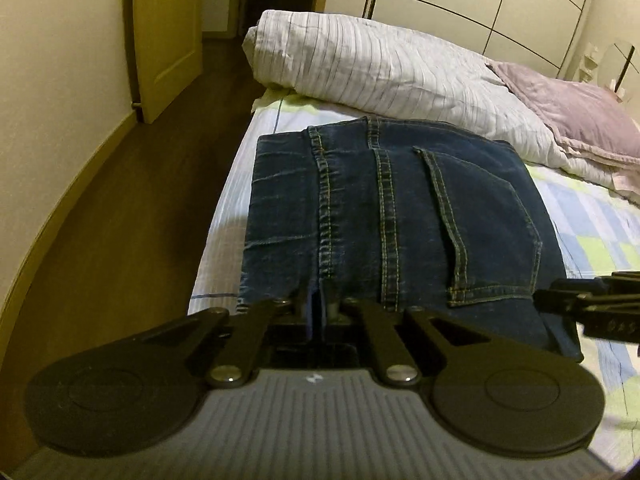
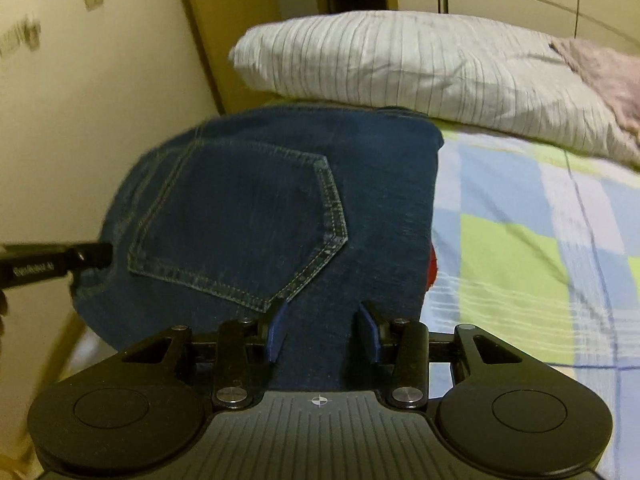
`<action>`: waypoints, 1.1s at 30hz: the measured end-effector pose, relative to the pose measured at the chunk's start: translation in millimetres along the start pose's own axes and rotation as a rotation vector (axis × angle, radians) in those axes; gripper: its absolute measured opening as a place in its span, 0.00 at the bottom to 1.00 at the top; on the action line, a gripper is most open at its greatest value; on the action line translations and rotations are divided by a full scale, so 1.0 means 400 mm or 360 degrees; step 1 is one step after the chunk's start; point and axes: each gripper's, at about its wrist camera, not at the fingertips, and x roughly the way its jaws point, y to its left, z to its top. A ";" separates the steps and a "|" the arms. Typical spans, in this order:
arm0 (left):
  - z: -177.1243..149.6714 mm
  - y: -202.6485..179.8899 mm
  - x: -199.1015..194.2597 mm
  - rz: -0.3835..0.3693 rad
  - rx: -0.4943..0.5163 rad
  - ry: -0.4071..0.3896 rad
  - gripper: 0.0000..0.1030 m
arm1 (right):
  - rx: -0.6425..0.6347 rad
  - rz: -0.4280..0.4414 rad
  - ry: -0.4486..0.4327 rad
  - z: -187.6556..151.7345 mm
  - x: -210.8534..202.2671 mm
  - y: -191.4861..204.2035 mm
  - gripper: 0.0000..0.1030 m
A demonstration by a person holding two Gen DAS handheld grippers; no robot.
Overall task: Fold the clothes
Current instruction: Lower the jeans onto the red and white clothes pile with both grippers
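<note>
Jeans [image 1: 400,216] lie folded into a thick packet on the bed [image 2: 520,240], near its left edge, with the back pocket up. Behind them, on the far side, a striped duvet [image 1: 380,64] is piled, and a mauve pillow [image 1: 580,116] rests at the far right.

I hold the near edge of the packet from two places. My left claw [image 1: 322,306] is closed almost fully and pinches the denim at the middle seam; the cloth stands between its fingers. My right claw [image 2: 322,330] stands about half open, and the denim runs between its blue pads [image 2: 276,332]; I cannot tell if the pads really press the cloth, because the picture is blurred.

I judge that the folding is nearly finished, and the step in hand is to take the near edge for one last fold or for carrying the packet away. The next move asks me first to close the right claw firmly, then to lift both claws together and level, so the layers do not slide open.
</note>
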 end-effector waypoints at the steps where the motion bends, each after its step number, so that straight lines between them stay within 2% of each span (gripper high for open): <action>1: 0.004 -0.004 0.005 0.0004 0.0016 0.0006 0.05 | -0.0018 -0.0039 0.0019 0.007 0.008 0.011 0.41; 4: 0.036 -0.004 0.004 0.0013 0.0052 0.0078 0.05 | -0.0040 -0.0093 0.0093 0.026 0.024 0.029 0.41; 6: 0.073 -0.013 -0.007 0.0009 0.0069 0.0142 0.05 | 0.0001 -0.0082 0.0180 0.054 0.021 0.015 0.41; 9: 0.136 -0.010 -0.037 0.0022 0.0058 0.0106 0.05 | 0.0126 -0.0041 0.0142 0.107 -0.013 -0.020 0.42; 11: 0.178 -0.006 -0.049 0.0008 0.0045 0.0031 0.05 | 0.0121 -0.0029 0.0047 0.144 -0.012 -0.019 0.42; 13: 0.204 -0.017 -0.021 -0.0040 0.0061 0.0016 0.05 | 0.0116 -0.0016 -0.0047 0.181 -0.010 -0.017 0.42; 16: 0.242 -0.034 0.022 -0.0112 0.0090 -0.0001 0.05 | 0.0113 -0.0023 -0.0053 0.208 0.053 -0.006 0.42; 19: 0.224 -0.051 0.107 -0.0107 0.0189 0.0115 0.05 | 0.0114 -0.0044 0.0030 0.196 0.123 -0.003 0.42; 22: 0.176 -0.056 0.172 0.0007 0.0324 0.0100 0.03 | 0.0141 -0.0052 0.0093 0.184 0.187 0.005 0.41; 27: 0.205 -0.022 0.148 -0.0091 0.0162 0.0115 0.02 | 0.0099 -0.0064 0.0180 0.244 0.178 0.025 0.41; 29: 0.229 -0.016 0.129 -0.0111 0.0143 0.0057 0.03 | 0.0121 -0.0050 0.0136 0.255 0.148 0.008 0.42; 32: 0.269 -0.005 0.126 -0.0120 0.0102 -0.0059 0.06 | 0.0233 -0.0102 -0.0074 0.284 0.115 -0.024 0.42; 33: 0.283 0.003 0.142 -0.0125 0.0072 -0.0068 0.06 | 0.0270 -0.0105 -0.0100 0.294 0.119 -0.035 0.42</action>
